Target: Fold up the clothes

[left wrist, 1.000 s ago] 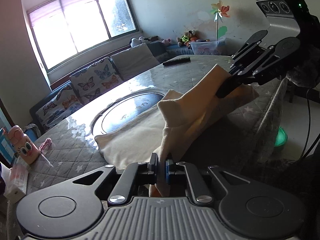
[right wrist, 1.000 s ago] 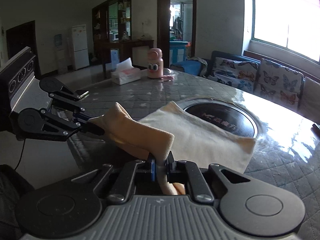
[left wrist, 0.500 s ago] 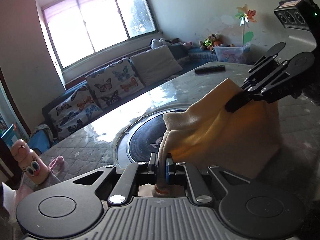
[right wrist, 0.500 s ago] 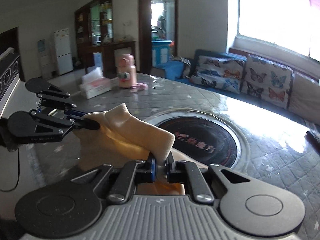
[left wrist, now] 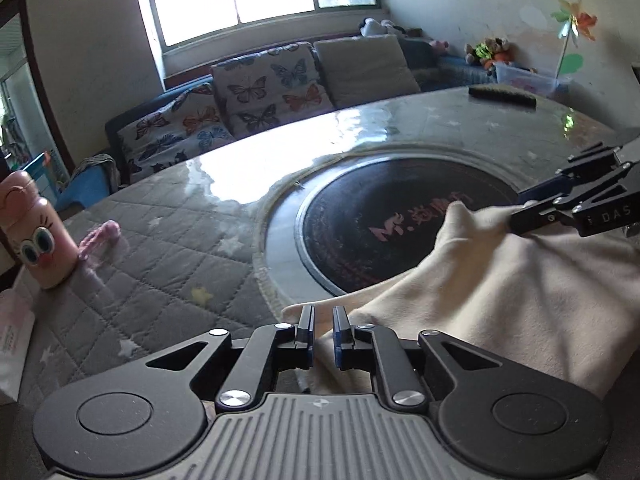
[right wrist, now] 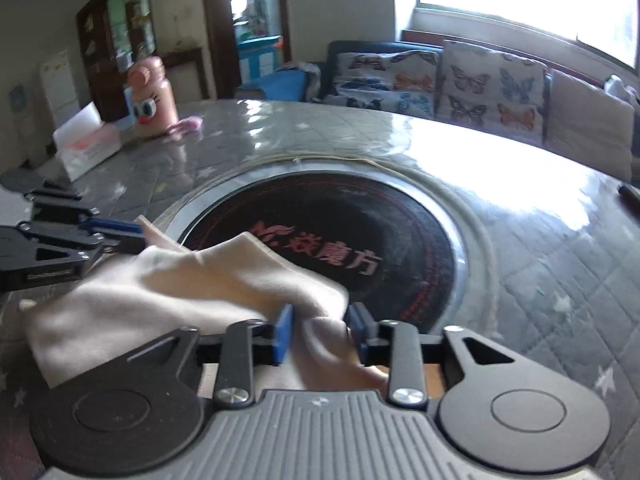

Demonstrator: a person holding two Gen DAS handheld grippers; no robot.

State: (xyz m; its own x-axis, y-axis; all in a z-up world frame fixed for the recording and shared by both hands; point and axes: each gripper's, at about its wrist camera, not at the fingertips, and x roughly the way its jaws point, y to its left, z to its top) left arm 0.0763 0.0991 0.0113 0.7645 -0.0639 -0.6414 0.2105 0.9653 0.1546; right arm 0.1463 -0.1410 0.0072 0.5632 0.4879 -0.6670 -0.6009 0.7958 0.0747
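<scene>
A cream cloth [left wrist: 500, 300] lies folded over on the grey quilted table, its far edge reaching the round black hob plate [left wrist: 380, 232]. My left gripper [left wrist: 323, 314] is low over the cloth's near-left edge. Its jaws are opening a little, and the cloth lies slack in the narrow gap. In the right wrist view my right gripper [right wrist: 320, 316] is opening wider, with a loose fold of the cloth [right wrist: 180, 280] between its blue pads [right wrist: 284, 324], not pinched. Each gripper shows in the other's view: the right gripper [left wrist: 524, 210] and the left gripper [right wrist: 124, 236], both at the cloth's corners.
A pink cartoon bottle [left wrist: 36, 232] and a tissue box [right wrist: 86, 144] stand on the table's left side. A black remote [left wrist: 502, 96] lies near the far edge. A sofa with butterfly cushions [left wrist: 260, 92] runs behind the table under the window.
Both grippers carried the lifted cloth edge forward and down toward the hob plate. The cloth now rests on the table, and both pairs of jaws have parted, the right more.
</scene>
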